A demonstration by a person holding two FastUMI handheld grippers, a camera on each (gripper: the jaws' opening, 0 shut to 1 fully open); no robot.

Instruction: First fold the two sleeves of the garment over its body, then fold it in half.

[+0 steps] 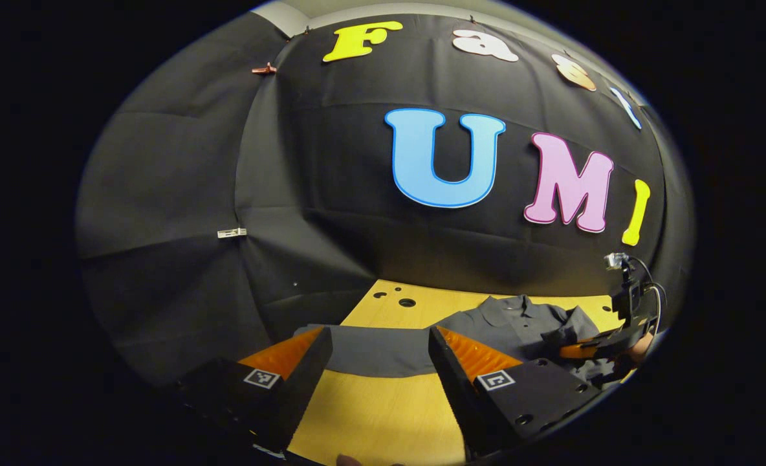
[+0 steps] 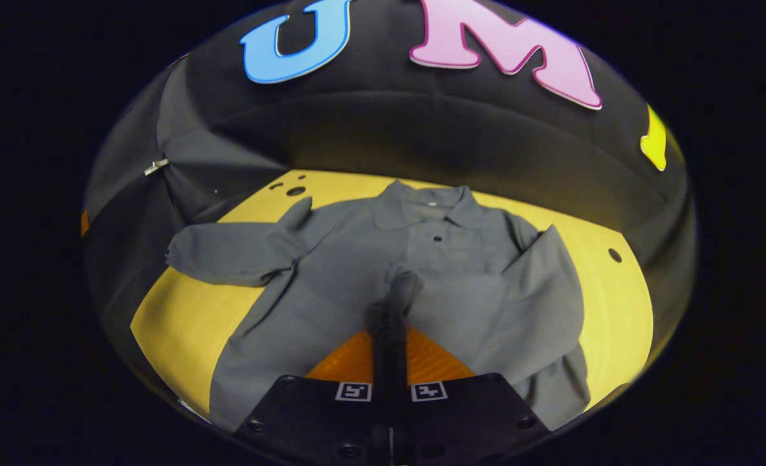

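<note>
Right gripper view, right tongs [image 2: 393,310] clenched, seemingly pinching shirt [image 2: 331,259] cuff, left tongs [image 1: 376,353] released.

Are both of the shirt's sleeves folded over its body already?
No. In the right gripper view one sleeve of the shirt lies stretched out sideways across the table, off the body.

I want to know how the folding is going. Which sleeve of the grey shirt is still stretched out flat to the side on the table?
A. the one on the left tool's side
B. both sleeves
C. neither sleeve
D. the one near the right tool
A: in the right gripper view one sleeve lies spread sideways on the table, while the other sleeve lies over the shirt body.
</note>
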